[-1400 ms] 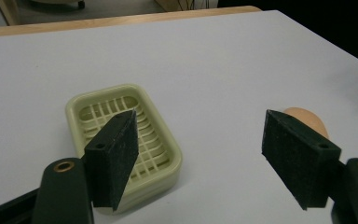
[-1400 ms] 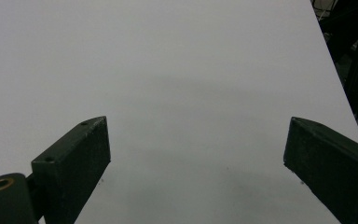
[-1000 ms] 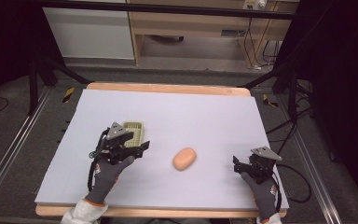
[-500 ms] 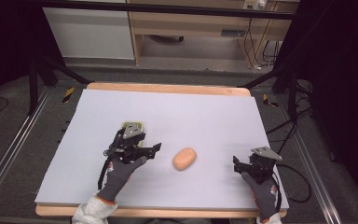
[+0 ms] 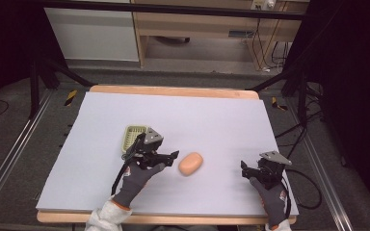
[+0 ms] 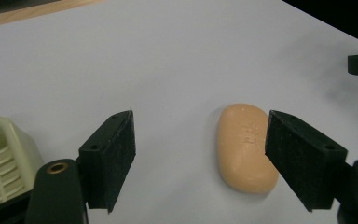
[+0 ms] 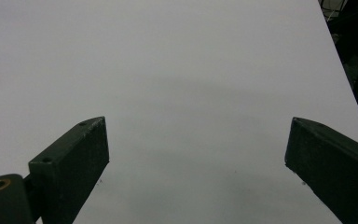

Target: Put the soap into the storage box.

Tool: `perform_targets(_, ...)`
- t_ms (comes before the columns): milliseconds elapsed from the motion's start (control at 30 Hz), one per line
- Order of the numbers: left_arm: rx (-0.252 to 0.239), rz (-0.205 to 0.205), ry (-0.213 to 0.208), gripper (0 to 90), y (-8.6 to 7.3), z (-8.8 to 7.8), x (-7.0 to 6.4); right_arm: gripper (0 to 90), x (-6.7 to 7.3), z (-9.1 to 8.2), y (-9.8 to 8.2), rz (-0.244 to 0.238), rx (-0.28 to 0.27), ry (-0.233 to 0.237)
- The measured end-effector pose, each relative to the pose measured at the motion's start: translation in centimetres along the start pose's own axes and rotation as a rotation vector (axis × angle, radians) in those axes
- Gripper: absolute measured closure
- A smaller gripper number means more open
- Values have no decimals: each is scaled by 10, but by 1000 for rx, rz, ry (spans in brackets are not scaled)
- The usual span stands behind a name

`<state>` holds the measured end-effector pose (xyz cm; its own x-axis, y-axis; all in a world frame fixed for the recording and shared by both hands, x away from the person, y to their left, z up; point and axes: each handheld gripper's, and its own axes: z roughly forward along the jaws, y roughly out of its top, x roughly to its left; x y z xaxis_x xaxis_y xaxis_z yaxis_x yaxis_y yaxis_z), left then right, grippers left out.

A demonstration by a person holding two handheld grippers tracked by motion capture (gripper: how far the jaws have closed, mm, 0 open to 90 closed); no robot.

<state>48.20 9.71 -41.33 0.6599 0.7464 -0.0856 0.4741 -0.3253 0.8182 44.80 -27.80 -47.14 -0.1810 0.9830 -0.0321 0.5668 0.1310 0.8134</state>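
Pale grey sheet covers your table (image 5: 212, 115), and a wooden rim shows along the far and near edges. Dark floor and cables lie around it. The far half of the sheet is bare. Your left gripper (image 5: 166, 156) has its jaws spread wide, and the peach soap (image 5: 191, 163) lies flat just beside it. A small cream dish (image 5: 134, 134) sits behind that gripper. Your right gripper (image 5: 248, 169) is spread too, near the right edge.

High view looking forward and down over the whole table (image 5: 221, 110), left gripper view low and close on the soap (image 6: 244, 147) it shares with the high view, right gripper view close over bare tabletop.
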Motion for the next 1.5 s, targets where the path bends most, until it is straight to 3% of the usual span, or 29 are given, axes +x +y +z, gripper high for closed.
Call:
perform_targets(1067, 133, 97, -42, 215, -3, 51, -39, 68, 1, 1, 0, 0, 11, 24)
perform_targets(1500, 208, 131, -16, 202, -7, 73, -47, 68, 1, 1, 0, 3, 14, 28)
